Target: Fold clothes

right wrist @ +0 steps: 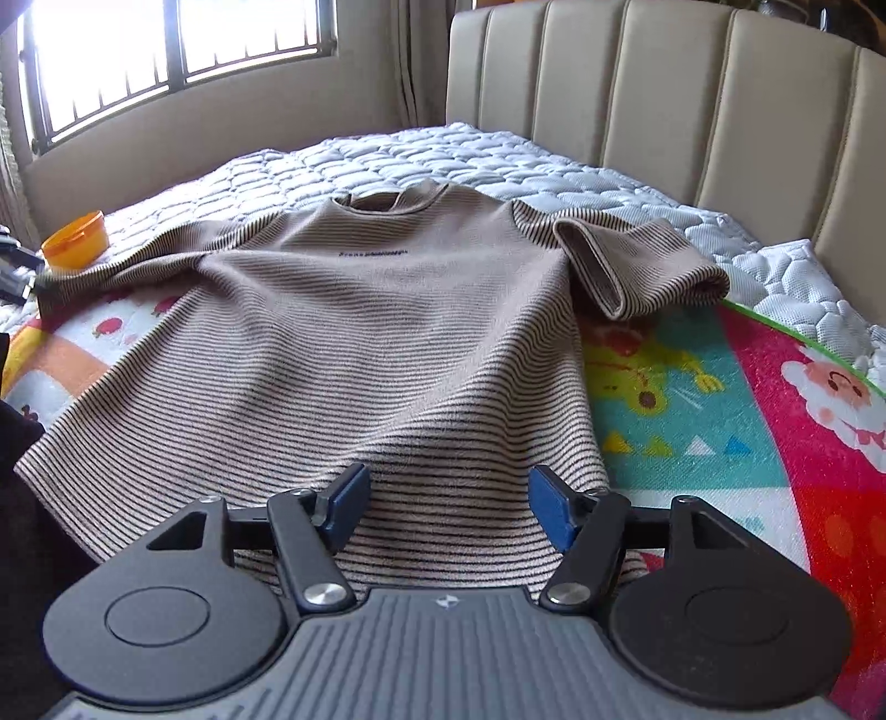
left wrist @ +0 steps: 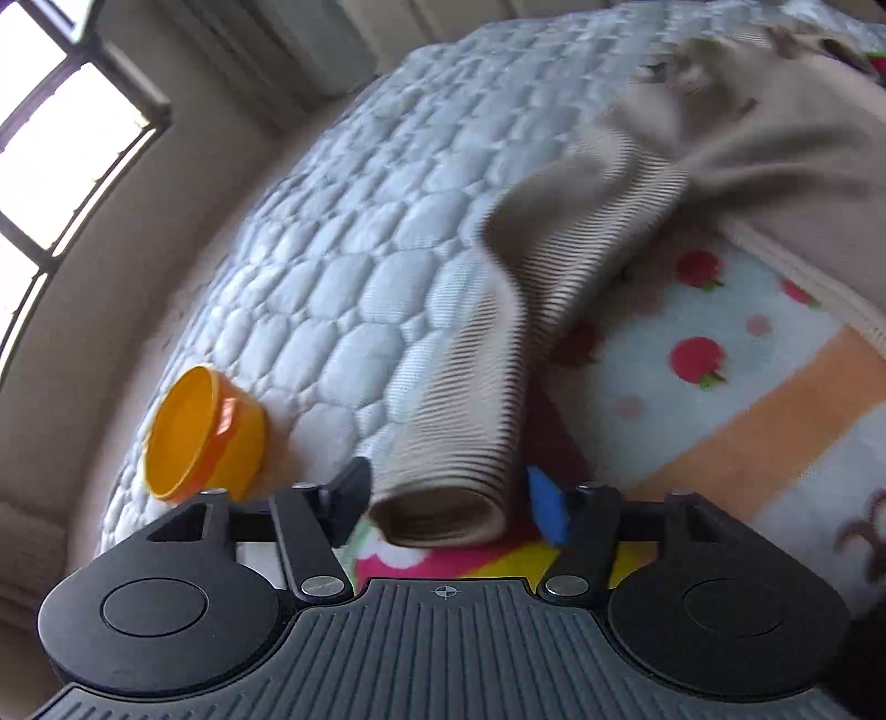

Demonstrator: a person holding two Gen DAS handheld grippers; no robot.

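Two pairs of tongs over a bed, neither clenched. Left tongs (left wrist: 446, 501) partly parted around the rolled cuff (left wrist: 443, 518) of one long sleeve, the cuff lying round and unsquashed between a black finger and a blue pad; whether the pads quite touch the cloth, impossible to tell. Right tongs (right wrist: 443, 498) released, blue pads well apart, poised just above the near hem of the striped brown shirt (right wrist: 343, 332), nothing gripped. Shirt spread front-up, collar toward the far side, dark lettering across the chest, its other sleeve (right wrist: 637, 266) folded back on itself beside the body. Underneath, a bright cartoon blanket (right wrist: 692, 415) with apples and a pink-faced figure, laid over a pale quilted mattress (left wrist: 332, 277). Orange bowl (left wrist: 205, 432) tipped on the mattress, near the left tongs. Beyond, a padded beige headboard (right wrist: 664, 111) and a barred window (right wrist: 166, 39) full of daylight.
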